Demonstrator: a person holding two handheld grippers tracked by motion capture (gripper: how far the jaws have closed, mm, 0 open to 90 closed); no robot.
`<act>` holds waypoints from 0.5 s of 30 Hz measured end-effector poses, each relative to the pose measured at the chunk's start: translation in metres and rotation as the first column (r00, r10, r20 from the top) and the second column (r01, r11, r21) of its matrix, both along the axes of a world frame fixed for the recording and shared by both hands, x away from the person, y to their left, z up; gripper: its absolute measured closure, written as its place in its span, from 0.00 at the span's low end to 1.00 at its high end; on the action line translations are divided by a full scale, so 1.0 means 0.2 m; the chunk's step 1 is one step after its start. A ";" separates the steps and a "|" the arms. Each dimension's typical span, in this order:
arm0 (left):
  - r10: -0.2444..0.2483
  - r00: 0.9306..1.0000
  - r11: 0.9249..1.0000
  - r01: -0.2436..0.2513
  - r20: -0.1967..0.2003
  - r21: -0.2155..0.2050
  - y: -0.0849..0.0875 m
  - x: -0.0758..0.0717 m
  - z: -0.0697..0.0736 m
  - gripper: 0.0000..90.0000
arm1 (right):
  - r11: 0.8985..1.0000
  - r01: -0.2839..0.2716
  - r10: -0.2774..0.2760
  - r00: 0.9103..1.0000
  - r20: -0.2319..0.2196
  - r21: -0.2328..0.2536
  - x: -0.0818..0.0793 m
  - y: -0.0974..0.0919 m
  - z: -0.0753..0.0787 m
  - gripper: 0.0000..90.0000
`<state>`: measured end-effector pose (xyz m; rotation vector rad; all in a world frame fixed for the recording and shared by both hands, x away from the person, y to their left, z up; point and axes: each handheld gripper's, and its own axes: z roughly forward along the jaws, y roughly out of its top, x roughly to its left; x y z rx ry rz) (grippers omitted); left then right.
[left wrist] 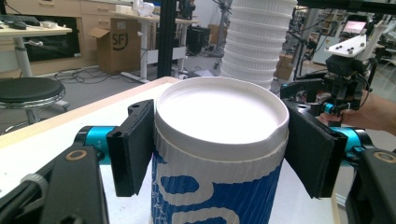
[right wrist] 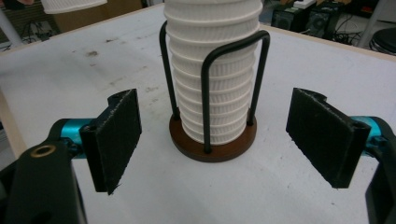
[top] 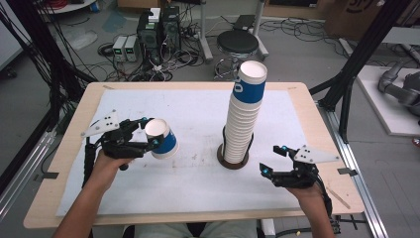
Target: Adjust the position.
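A single blue-and-white paper cup [top: 162, 139] is gripped just below its rim by the left gripper [top: 148, 133], both pads pressed against its ribbed sleeve, and it is held clear of the white mat [top: 198, 183] at about nine o'clock from the cup stack [top: 245, 114]. The stack stands in a wire holder [right wrist: 212, 135] on a round brown base, with a blue-sleeved cup on top. One cup thus appears to have been taken off or to be on its way on — which of the two cannot be judged. The right gripper [top: 277, 161] is held at about four o'clock from the stack, its jaws wide apart and empty. White lettering is printed on the cup's blue band but cannot be read — "SF" can be made out on a cardboard box [left wrist: 119, 46] in the left gripper view.
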<state>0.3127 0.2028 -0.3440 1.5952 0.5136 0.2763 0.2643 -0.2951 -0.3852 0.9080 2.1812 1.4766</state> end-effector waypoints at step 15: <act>-0.028 0.999 0.999 0.028 -0.023 -0.024 -0.03 -0.03 -0.06 0.33 | 0.996 -0.091 0.091 0.996 0.001 0.020 -0.03 0.09 0.02 0.20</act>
